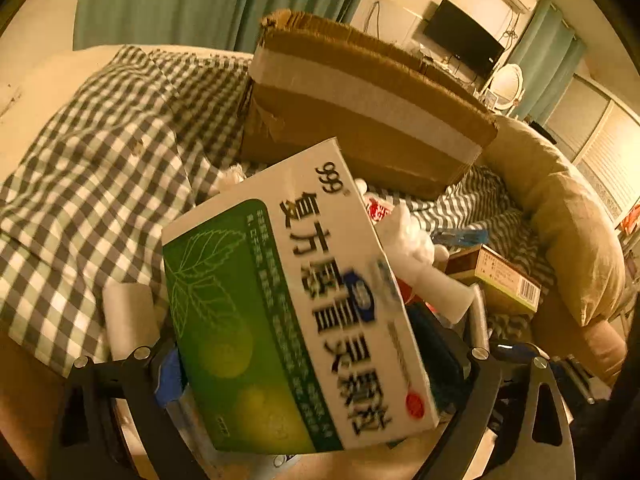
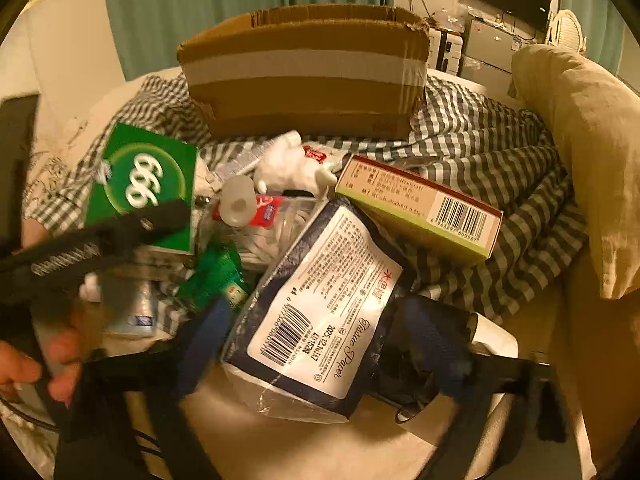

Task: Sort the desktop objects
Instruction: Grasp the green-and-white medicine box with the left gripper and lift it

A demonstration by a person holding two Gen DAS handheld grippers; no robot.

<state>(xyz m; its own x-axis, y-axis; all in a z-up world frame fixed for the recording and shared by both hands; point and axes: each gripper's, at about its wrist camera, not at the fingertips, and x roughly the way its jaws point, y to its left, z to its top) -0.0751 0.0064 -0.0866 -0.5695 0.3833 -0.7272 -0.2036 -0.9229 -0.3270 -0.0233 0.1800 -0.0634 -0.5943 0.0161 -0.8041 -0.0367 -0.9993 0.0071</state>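
My left gripper (image 1: 312,380) is shut on a green and white 999 medicine box (image 1: 288,300) and holds it tilted above the clutter. The same box (image 2: 144,184) shows at the left of the right wrist view, with a left finger (image 2: 132,224) across it. My right gripper (image 2: 308,344) is shut on a dark blue tissue pack (image 2: 320,312) with a white label. A brown cardboard box (image 2: 304,72) with an open top stands behind the pile on the checked cloth (image 2: 500,152); it also shows in the left wrist view (image 1: 360,108).
The pile holds a red-edged carton with a barcode (image 2: 420,208), a white bottle (image 2: 288,168), a small green bottle (image 2: 216,276) and a clear cap (image 2: 240,204). A tan cushion (image 2: 592,152) lies at the right. A bare hand (image 2: 36,356) is at lower left.
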